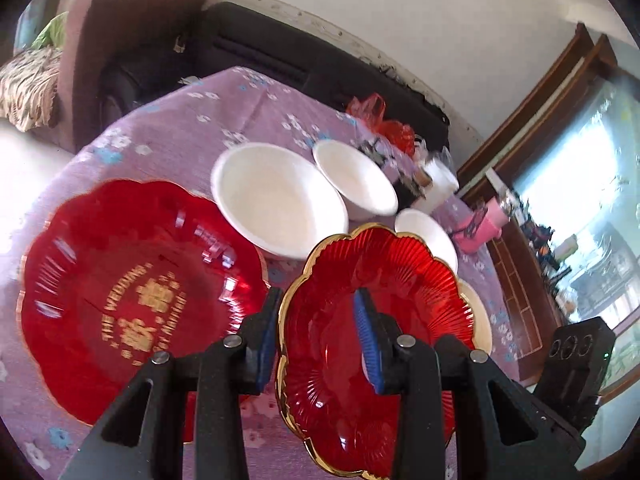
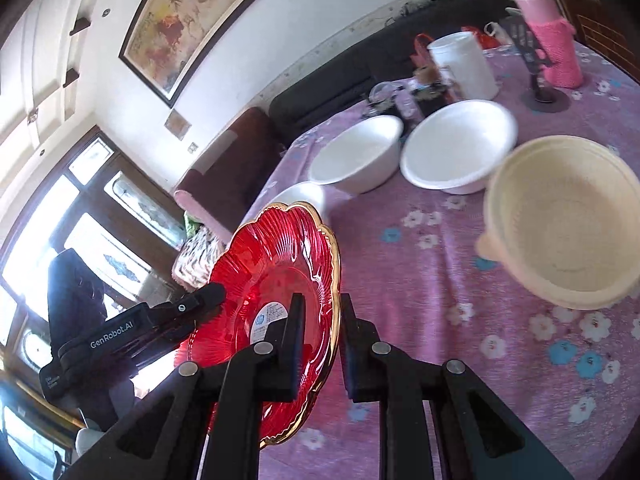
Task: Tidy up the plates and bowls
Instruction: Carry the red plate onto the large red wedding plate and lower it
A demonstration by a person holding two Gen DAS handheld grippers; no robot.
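Midway, by our reading. We see the left tongs (image 1: 320,334) clamped on the rim of the small red plate (image 1: 380,320), one blue pad on each face; the right wrist view shows the right tongs (image 2: 320,344) pinching the opposite, gilt edge of that same plate, so both tongs carry it tilted, clear of the bench (image 1: 168,128). The label on its underside faces the right camera.

Just left of it in the left view lies the large red plate (image 1: 132,292) with gold lettering, flat on the purple flowered cloth. We judge it the likely base for a plate stack, with the small plate not yet set on it.

Bowls look unsorted:
- a big white bowl (image 1: 276,200) at the far side of the large plate, 
- a second white bowl (image 1: 356,176) just beside it to the right, 
- a smaller white bowl (image 1: 428,236) right behind the held plate, 
- a cream ribbed bowl (image 2: 564,220) near right in the right view, apart from the white ones.

None is nested in another as far as we can tell.

Clutter at the far edge: a white tub (image 2: 464,66), a pink-sleeved bottle (image 2: 556,48), red bags.

Left to do, in our judgement: seat the small plate, then gather the four bowls.
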